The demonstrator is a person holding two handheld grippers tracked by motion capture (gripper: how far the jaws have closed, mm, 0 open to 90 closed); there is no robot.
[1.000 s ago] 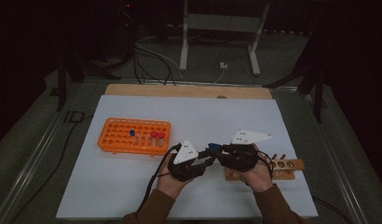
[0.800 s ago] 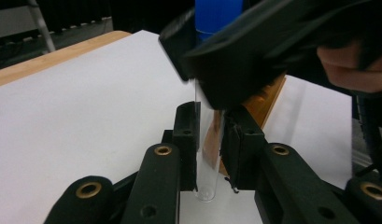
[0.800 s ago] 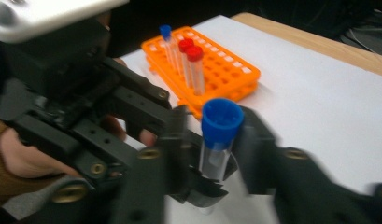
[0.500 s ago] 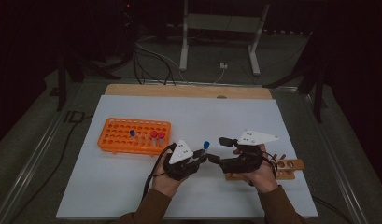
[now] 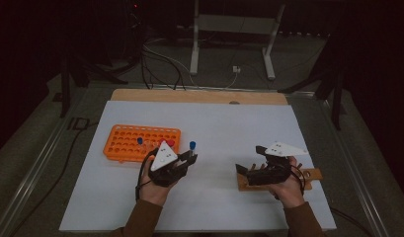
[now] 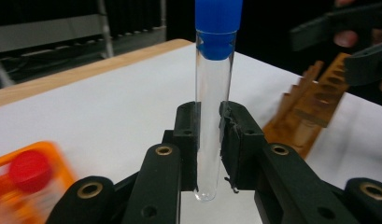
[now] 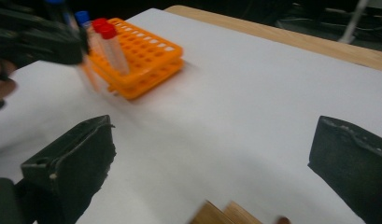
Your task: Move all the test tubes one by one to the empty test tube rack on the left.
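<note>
The left hand-held gripper [image 6: 209, 140] is closed on a clear test tube with a blue cap [image 6: 212, 93], its pads pinching the glass low down, with the rounded bottom hanging just below them and the tube upright. In the high view this left hand-held gripper [image 5: 182, 160] hangs above the white desk [image 5: 224, 128], just beside the orange tube rack [image 5: 128, 143], with the blue cap [image 5: 192, 145] standing above it. The right hand-held gripper [image 7: 212, 158] has just been opening and its jaws now stand wide apart with nothing between them; in the high view it [image 5: 251, 165] sits over the wooden rack [image 5: 308, 175].

The step in hand looks like carrying the tube to the orange rack. To do it well, keep the tube vertical, bring its bottom straight over a free hole, and lower it slowly before loosening the grip; the hold is low on the glass, so any tilt could swing the capped end.

The left gripper view shows just where the pads meet the glass, which the high view is too far off to resolve. The right gripper view shows red-capped tubes [image 7: 107, 39] standing in the orange rack. The high view gives how the two racks lie, well apart on the desk.
</note>
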